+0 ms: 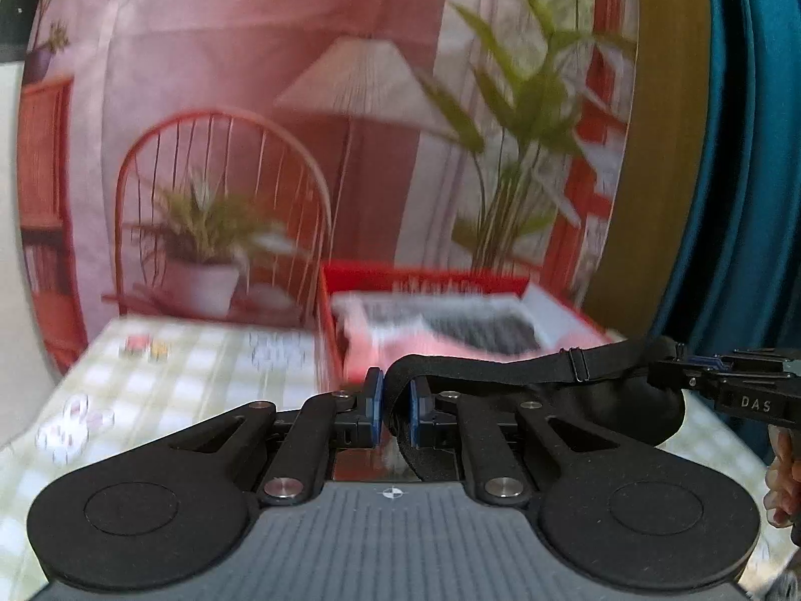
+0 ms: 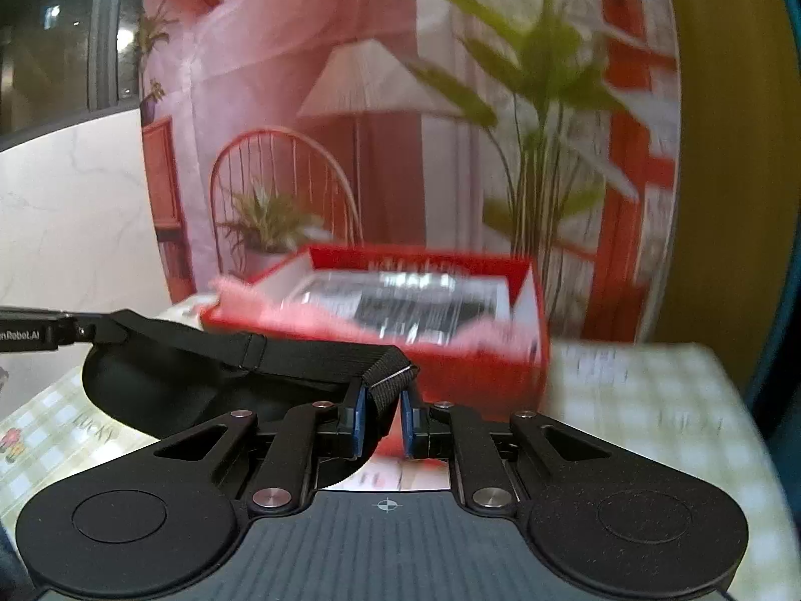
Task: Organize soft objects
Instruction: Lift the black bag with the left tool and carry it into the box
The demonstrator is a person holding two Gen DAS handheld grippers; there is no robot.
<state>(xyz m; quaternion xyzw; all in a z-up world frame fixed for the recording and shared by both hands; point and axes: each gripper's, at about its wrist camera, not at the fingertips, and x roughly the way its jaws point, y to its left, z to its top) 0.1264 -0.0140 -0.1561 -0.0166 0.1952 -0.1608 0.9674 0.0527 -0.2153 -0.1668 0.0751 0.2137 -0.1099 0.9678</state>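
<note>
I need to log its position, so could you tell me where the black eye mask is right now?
The black eye mask hangs between the left gripper and right gripper, each clamped on its strap, above the checked tablecloth, before the red box.

eye mask (image 1: pixel 651 415): we see plain black, strap black too
box (image 2: pixel 465 370): we see red walls, white inside
tablecloth (image 1: pixel 210 355): we see pale green and white checks
gripper pads (image 2: pixel 356 423): we see blue
backdrop (image 1: pixel 250 75): we see pink and orange-red with green plants
curtain (image 1: pixel 741 150): we see teal

Left hand-held gripper (image 1: pixel 395 403) & right hand-held gripper (image 2: pixel 381 413) both clamped shut, angled slightly down.
</note>
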